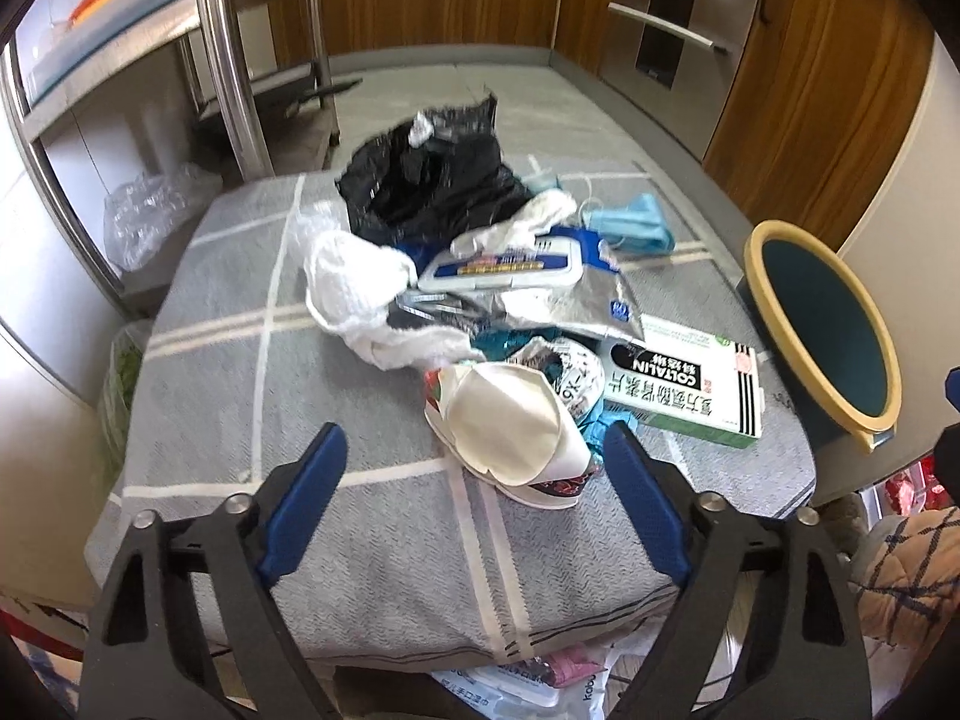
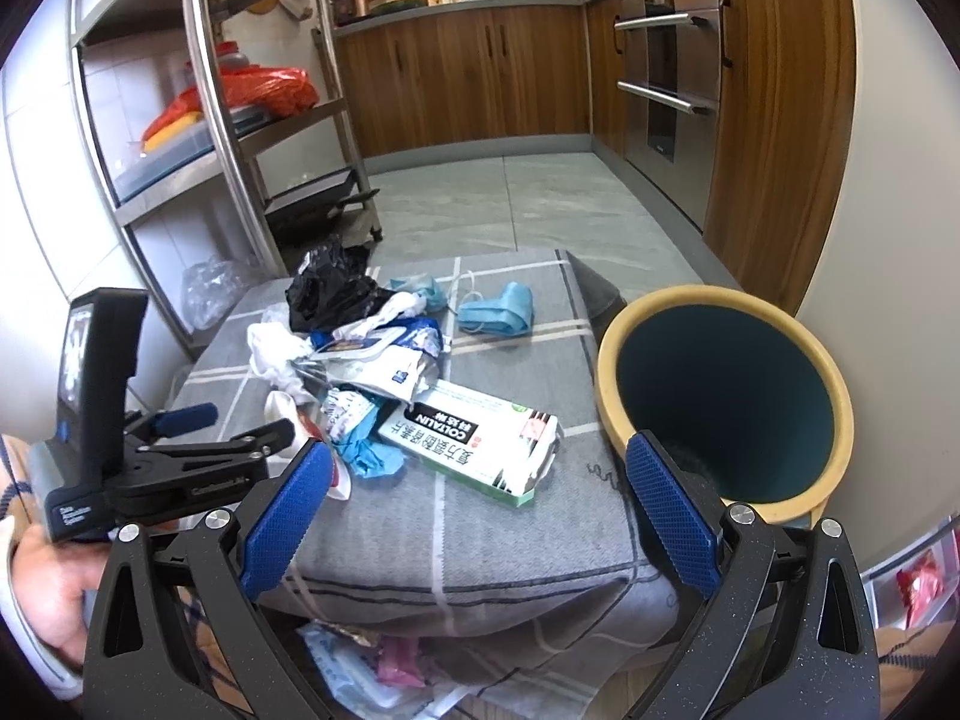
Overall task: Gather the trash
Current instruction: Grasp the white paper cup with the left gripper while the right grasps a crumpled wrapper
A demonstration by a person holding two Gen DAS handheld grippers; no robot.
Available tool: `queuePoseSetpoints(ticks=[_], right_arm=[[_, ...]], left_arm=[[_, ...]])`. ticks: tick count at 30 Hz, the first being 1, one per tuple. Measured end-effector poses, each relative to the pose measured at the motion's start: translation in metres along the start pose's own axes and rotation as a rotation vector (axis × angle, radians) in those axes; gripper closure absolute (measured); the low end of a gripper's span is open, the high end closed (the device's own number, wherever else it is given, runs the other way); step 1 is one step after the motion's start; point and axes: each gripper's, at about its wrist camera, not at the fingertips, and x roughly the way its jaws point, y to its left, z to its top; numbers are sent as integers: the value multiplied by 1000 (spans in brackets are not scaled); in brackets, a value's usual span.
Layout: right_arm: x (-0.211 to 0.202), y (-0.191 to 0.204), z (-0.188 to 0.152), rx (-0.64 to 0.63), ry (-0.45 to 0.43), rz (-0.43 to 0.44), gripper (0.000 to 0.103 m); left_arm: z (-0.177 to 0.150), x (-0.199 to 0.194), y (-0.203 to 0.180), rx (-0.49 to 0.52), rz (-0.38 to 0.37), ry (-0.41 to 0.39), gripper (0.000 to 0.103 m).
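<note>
A pile of trash lies on a grey checked cloth: a black bag, white tissues, a wet-wipe pack, a blue face mask, a green and white medicine box and a crumpled white cup. A teal bin with a yellow rim lies tilted at the right. My left gripper is open, just before the cup. My right gripper is open and empty, near the cloth's front edge; the medicine box lies ahead of it.
A steel shelf rack stands at the left with a clear plastic bag by its foot. Wooden cabinets and an oven line the back and right. More packets lie under the cloth's front edge.
</note>
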Motion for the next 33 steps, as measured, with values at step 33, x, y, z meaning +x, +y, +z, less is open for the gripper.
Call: queuePoseSetpoints(ticks=[33], right_arm=[[49,21,7,-19,106,69,6]], left_arm=[[-4,18,23,-202,-229,122,53]])
